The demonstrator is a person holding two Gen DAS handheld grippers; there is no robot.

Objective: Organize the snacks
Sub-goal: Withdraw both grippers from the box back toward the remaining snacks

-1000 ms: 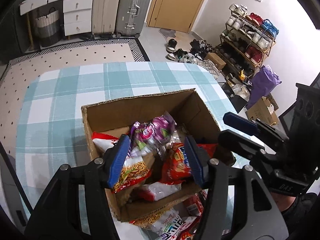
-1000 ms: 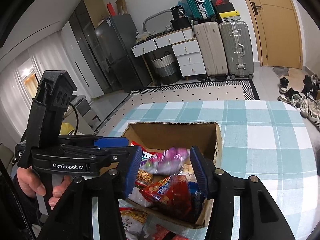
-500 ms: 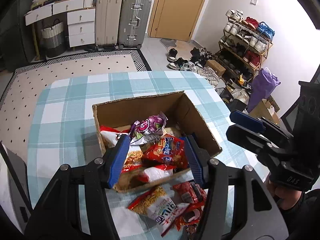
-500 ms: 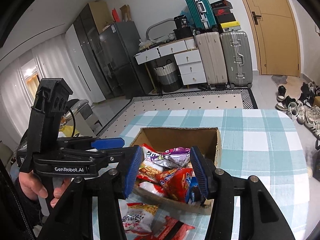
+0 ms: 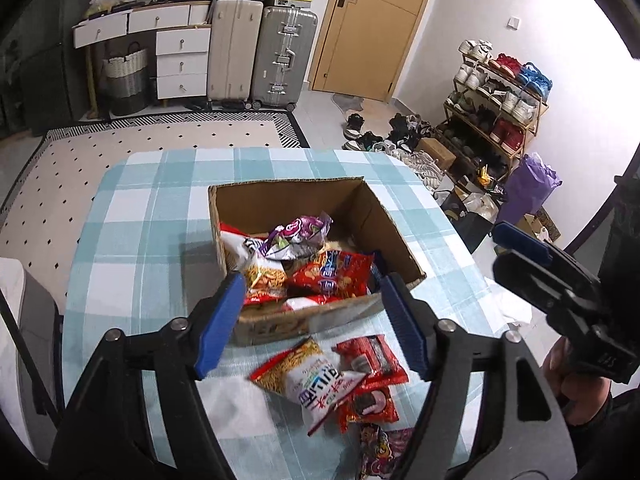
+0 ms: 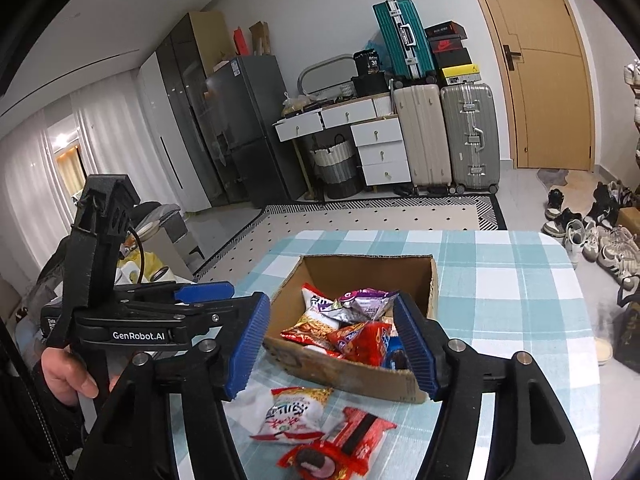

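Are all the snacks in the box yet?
Not yet. Several packets, like the purple bag, already sit in the box. Nothing is in hand: the left gripper and right gripper are opening with nothing between the jaws. Left to do: the noodle packet and red packets on the table.

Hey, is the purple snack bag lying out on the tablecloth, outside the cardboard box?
No, the purple snack bag lies inside the cardboard box, on top of the other packets, not on the tablecloth.
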